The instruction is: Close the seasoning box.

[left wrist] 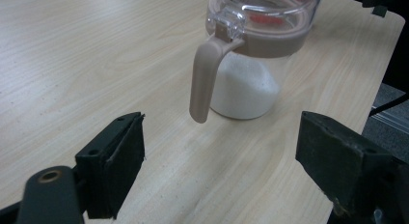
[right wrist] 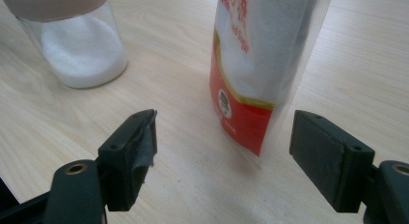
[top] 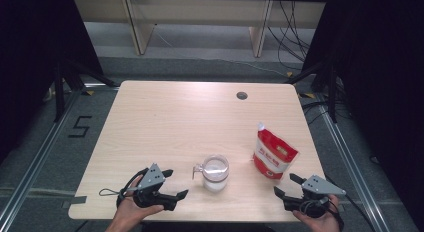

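A clear jar [top: 215, 173] with a beige lid band and a side handle [left wrist: 205, 79] stands near the table's front edge, part full of white powder. Right of it stands a red and white pouch [top: 272, 154] with its top cut open. My left gripper [top: 177, 183] rests at the front left, open, jaws pointing at the jar. In the left gripper view the jar [left wrist: 251, 64] stands just beyond the open gripper [left wrist: 219, 161], untouched. My right gripper [top: 284, 184] is open at the front right. Its view has the pouch [right wrist: 255, 64] ahead of the empty gripper [right wrist: 224, 156] and the jar [right wrist: 77, 45] at upper left.
The light wood table [top: 175, 122] has a round cable hole [top: 242, 95] near its far right edge. Black curtains hang on both sides. Cables lie on the floor behind, and a "5" mark [top: 80, 126] is on the floor at left.
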Motion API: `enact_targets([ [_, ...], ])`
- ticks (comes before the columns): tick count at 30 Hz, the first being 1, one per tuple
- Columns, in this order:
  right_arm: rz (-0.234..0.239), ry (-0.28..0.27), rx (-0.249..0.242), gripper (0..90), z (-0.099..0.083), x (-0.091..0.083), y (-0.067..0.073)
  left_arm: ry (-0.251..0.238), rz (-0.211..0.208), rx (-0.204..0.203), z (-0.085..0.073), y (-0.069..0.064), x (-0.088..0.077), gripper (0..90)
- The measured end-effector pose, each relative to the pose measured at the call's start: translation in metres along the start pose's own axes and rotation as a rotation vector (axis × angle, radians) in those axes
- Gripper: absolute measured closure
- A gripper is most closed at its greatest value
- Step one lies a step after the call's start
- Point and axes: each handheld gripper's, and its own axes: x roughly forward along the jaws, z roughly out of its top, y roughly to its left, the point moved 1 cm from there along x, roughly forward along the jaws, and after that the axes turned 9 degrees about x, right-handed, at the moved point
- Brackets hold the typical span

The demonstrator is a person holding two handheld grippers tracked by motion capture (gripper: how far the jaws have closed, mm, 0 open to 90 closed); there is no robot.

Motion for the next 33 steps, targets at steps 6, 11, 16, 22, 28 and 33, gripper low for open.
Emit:
enact_targets([
  [6,0.005,0.002,0.011,24.8,0.000,0.000,0.002,0.007,0.005,-0.015,-0.006,-0.001,0.000,17.2],
  [11,0.009,0.002,-0.025,22.9,0.000,0.001,0.001,0.029,0.004,0.001,-0.012,-0.002,0.000,16.7],
  [16,0.021,0.008,-0.014,20.5,-0.003,-0.002,0.002,0.033,-0.003,0.003,-0.015,-0.004,0.002,16.2],
  [22,0.030,0.018,-0.001,16.7,-0.006,-0.003,0.006,0.036,-0.006,0.010,-0.017,-0.005,0.001,15.9],
  [28,0.034,0.051,-0.018,16.4,-0.009,-0.002,0.007,0.048,-0.016,0.007,-0.020,-0.007,0.003,15.9],
  [33,0.039,0.071,-0.004,16.5,-0.010,-0.002,0.009,0.053,-0.021,0.016,-0.021,-0.007,0.004,15.9],
])
